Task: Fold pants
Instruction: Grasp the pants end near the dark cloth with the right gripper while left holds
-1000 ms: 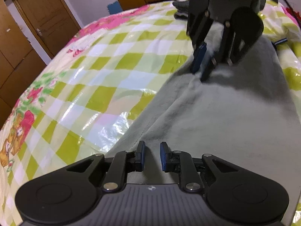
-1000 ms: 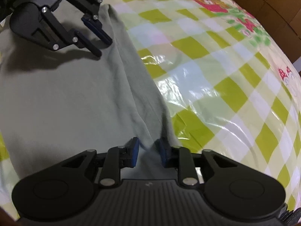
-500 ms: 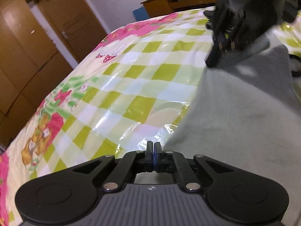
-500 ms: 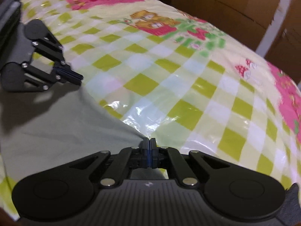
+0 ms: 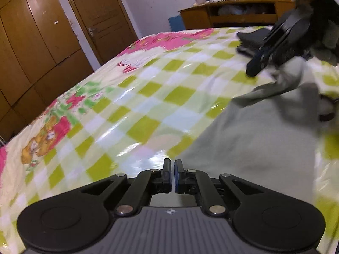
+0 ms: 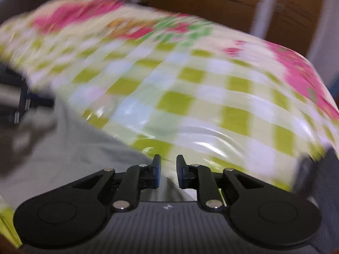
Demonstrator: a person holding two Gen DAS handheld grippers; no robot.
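Grey pants (image 5: 254, 139) lie on a checked bed (image 5: 148, 97), long axis running away from the left gripper (image 5: 172, 174), whose fingers are nearly closed, empty. Right gripper (image 6: 168, 172) fingers have just been opening, narrowly apart, nothing between them.

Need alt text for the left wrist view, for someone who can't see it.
The left gripper, nearly shut, sits at the edge of grey pants on a green-checked bedspread. Farther off, the right gripper lifts a bunched corner of the pants.
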